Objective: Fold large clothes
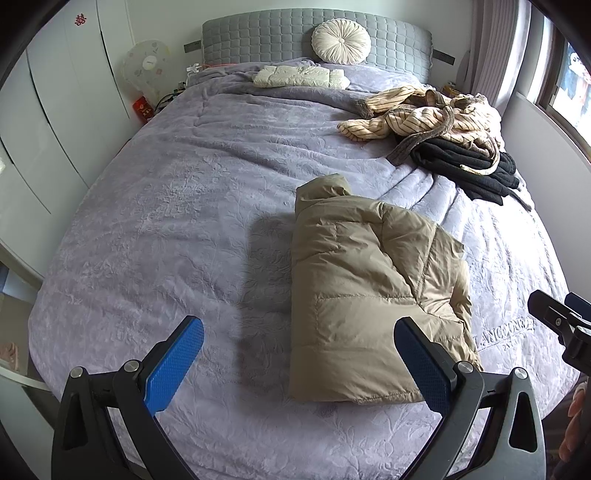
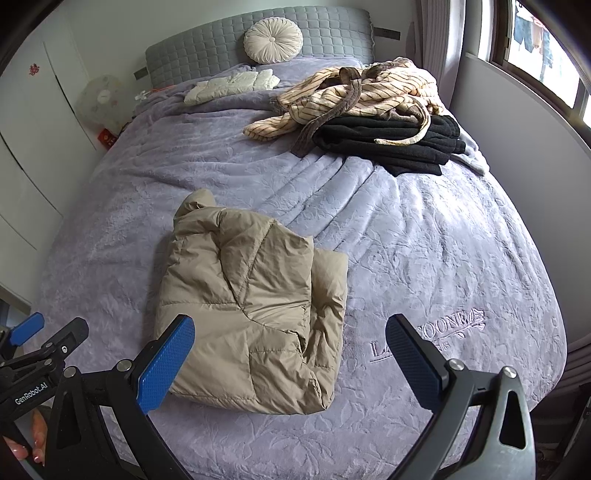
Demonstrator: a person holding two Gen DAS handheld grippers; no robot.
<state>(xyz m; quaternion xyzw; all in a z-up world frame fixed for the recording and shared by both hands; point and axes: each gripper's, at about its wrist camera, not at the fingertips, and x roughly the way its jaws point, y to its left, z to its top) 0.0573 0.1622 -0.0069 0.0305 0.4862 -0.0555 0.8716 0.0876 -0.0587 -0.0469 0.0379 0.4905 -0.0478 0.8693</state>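
A: Tongs first. Left tongs [image 1: 299, 365] wide apart, nothing between them. Right tongs [image 2: 290, 365] same, wide and empty. Both hover over the near end of the bed [image 1: 155, 229].

B: And the task garment?

A: Tan puffer jacket [image 2: 243, 295], lying folded into a bundle on the bed, just beyond the tongs, nearer the foot than the headboard [image 1: 258, 33]. Looks light, puffy, springy; I'd guess the shell is slick, so it may slide or puff back open. Best hold is probably a doubled edge or the thick near hem, pinching through all layers.

B: Counts?

A: One tan jacket. Further up on the window side, one heap: a striped cream robe [image 2: 354, 92] on top of a black garment [image 2: 391, 140], so two there, maybe more underneath, can't tell. Near the headboard, one folded cream quilted piece [image 1: 301, 76]. One round cushion [image 1: 340, 40] against the headboard.

B: Tongs total?

A: Two, both empty.
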